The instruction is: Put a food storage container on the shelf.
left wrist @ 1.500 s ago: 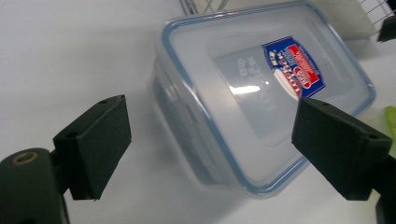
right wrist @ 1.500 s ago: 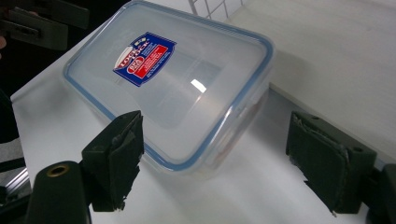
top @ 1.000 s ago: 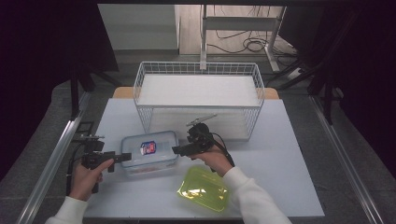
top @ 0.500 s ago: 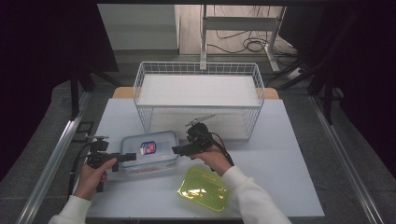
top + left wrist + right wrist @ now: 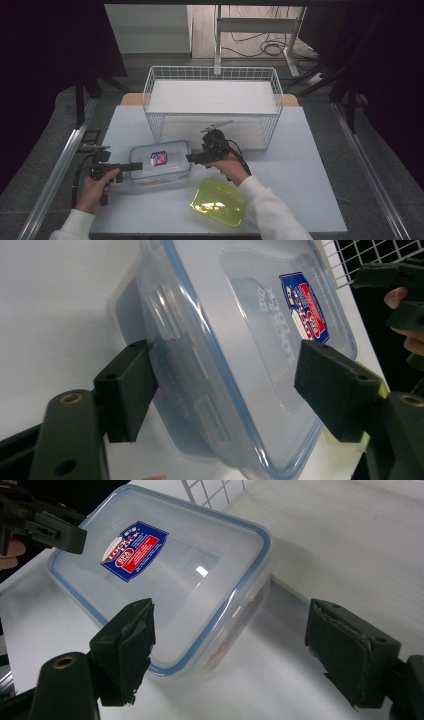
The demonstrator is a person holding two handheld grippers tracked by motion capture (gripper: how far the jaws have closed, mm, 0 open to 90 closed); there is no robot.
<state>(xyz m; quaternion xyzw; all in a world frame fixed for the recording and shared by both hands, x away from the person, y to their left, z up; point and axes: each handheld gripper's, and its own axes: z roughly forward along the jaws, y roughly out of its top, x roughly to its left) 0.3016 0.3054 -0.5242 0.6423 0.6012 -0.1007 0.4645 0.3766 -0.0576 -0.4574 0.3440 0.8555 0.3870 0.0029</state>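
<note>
At the left edge of the white table, our left gripper reaches level toward the clear food container, which lies lid-on near the table's front left, just in front of the wire basket. In the left gripper view, our left gripper's jaws straddle the container's short end: one pad touches the side latch of the container, while the other pad hangs just above the blue-rimmed lid, apart from it. These jaws have just been closing, with the container's end between them, and no clamp shows yet. The lid carries a blue and red label.

At the container's opposite end, our right gripper points at its right rim. In the right gripper view its jaws stand wide apart, one pad at the near corner of the container, the other well clear over bare table; they grip nothing.

Near the front edge, right of the container, a translucent yellow-green lid lies flat beside our right sleeve.
</note>
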